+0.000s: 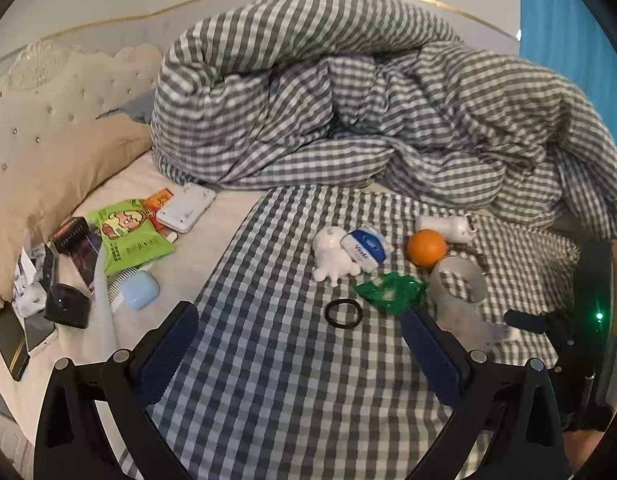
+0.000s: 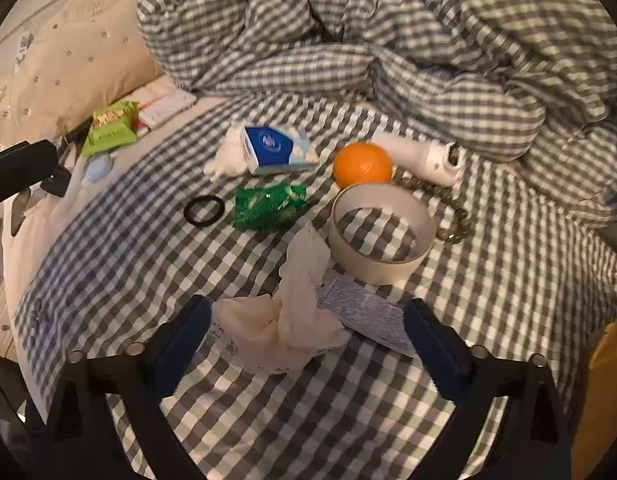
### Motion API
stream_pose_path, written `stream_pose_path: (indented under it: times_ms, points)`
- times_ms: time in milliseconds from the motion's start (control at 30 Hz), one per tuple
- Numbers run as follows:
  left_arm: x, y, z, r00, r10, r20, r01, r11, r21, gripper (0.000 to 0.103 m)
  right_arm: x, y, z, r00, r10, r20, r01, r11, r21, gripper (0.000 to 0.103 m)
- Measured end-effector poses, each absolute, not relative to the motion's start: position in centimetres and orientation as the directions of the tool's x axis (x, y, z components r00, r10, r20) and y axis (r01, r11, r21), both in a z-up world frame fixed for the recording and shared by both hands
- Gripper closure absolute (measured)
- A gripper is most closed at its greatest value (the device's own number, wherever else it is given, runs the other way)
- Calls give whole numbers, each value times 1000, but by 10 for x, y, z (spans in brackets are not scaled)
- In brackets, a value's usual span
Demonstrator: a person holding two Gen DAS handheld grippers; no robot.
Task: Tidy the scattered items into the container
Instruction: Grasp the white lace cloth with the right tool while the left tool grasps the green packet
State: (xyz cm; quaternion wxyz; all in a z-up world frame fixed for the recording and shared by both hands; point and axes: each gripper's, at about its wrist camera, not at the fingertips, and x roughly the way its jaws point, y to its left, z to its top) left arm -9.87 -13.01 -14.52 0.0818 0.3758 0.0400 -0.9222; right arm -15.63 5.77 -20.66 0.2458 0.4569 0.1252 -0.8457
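Right wrist view: right gripper (image 2: 308, 330) hangs wide open, its pads either side of a crumpled tissue (image 2: 284, 320) on the checked sheet (image 2: 268, 420), not pressing it. Left gripper (image 1: 300, 352) gapes open too, empty, just short of the black hair tie (image 1: 343, 312).

My left tool (image 1: 300, 340) hangs open over the checked bedsheet (image 1: 276, 380). Just ahead I see a black ring (image 1: 343, 312), with a green wrapper (image 1: 390, 292) beside it.
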Motion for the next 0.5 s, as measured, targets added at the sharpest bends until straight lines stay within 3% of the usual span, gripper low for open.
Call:
stream_pose_path:
  times_ms: [33,100,200,233,267,500]
  points:
    - [-102,-130,-149,-700,-124,-703,181,-983,-7,0,-158,56,-210,-454,-296,-841,530,-848,12,36]
    - [-111,-129,-158,-690,-120,-714,174,-985,-2,0,-162,53,-218,-433,-282,-856,531,-847,11,58]
    - [-123,-121,-171,-676,-106,-729,146,-989,9,0,-164,54,-228,-391,-297,-871,536,-843,47,77]
    - [-126,-118,-174,-673,-102,-732,136,-991,13,0,-164,55,-228,-390,-302,-870,534,-844,54,92]
    - [-130,-114,-178,-670,-93,-737,123,-992,14,0,-163,57,-228,-388,-303,-870,532,-845,56,96]
    - [-162,-85,-204,-642,-4,-767,51,-998,-38,0,-155,91,-201,-446,-320,-836,487,-870,73,96]
